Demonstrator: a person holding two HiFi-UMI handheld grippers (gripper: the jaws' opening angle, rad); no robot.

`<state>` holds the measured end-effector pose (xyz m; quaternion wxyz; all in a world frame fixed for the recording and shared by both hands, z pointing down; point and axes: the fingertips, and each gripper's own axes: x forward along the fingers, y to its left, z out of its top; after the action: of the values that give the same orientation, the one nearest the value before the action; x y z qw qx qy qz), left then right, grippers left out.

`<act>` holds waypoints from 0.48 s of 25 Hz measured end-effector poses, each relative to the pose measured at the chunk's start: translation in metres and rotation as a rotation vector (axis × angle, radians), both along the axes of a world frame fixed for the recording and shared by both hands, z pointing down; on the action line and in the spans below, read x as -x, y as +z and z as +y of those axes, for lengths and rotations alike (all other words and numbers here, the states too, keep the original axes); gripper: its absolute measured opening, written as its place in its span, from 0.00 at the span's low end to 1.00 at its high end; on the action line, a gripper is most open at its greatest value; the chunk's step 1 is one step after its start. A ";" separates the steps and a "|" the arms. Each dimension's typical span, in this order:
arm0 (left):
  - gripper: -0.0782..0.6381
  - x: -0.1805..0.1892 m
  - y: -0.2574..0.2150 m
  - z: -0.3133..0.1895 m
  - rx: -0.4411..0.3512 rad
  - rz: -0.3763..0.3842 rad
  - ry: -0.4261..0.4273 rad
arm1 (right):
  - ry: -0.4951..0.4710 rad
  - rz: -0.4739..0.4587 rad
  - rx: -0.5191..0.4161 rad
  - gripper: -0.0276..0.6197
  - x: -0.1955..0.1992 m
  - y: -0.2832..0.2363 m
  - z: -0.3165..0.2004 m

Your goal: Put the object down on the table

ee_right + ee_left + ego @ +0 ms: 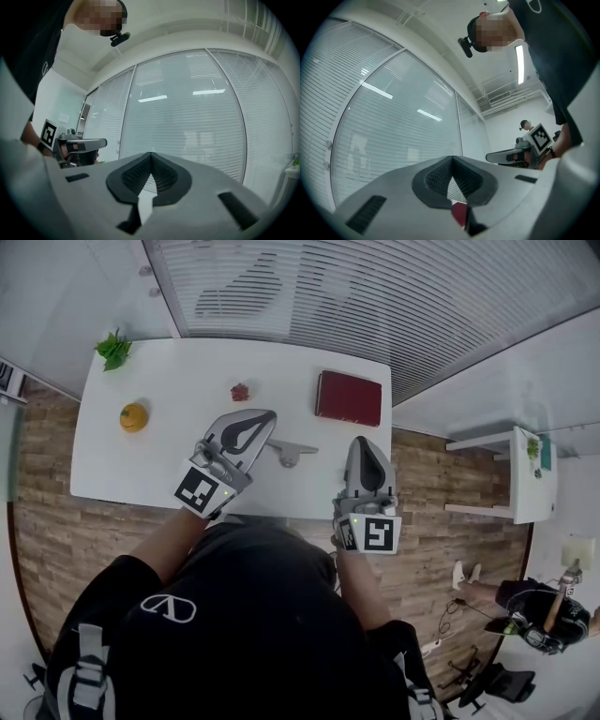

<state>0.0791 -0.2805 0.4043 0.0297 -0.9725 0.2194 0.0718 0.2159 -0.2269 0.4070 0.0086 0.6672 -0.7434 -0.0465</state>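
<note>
A white table [169,465] fills the middle of the head view. My left gripper [263,416] hovers over its front middle, jaws together and empty. In the left gripper view the tips [452,158] meet, and a sliver of dark red shows below them. A small grey object [291,452] lies on the table just right of that gripper. My right gripper [365,443] is at the table's front right edge, shut with nothing in it. Its tips [151,153] touch in the right gripper view.
On the table are a dark red book [349,397] at the back right, a small red thing [240,392] at the back middle, an orange [133,416] at the left and a green plant [114,350] in the far left corner. A white shelf [511,474] stands to the right over wooden floor.
</note>
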 end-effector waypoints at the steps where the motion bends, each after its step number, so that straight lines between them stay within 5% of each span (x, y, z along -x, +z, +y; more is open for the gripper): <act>1: 0.12 0.000 0.000 0.000 0.000 0.000 0.000 | 0.004 0.000 0.004 0.05 -0.001 0.002 -0.001; 12: 0.12 -0.003 0.002 0.003 0.002 -0.008 0.005 | 0.023 0.011 0.009 0.05 -0.004 0.003 0.003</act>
<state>0.0825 -0.2776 0.4066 0.0292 -0.9733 0.2172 0.0679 0.2203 -0.2243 0.4103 0.0164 0.6752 -0.7359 -0.0466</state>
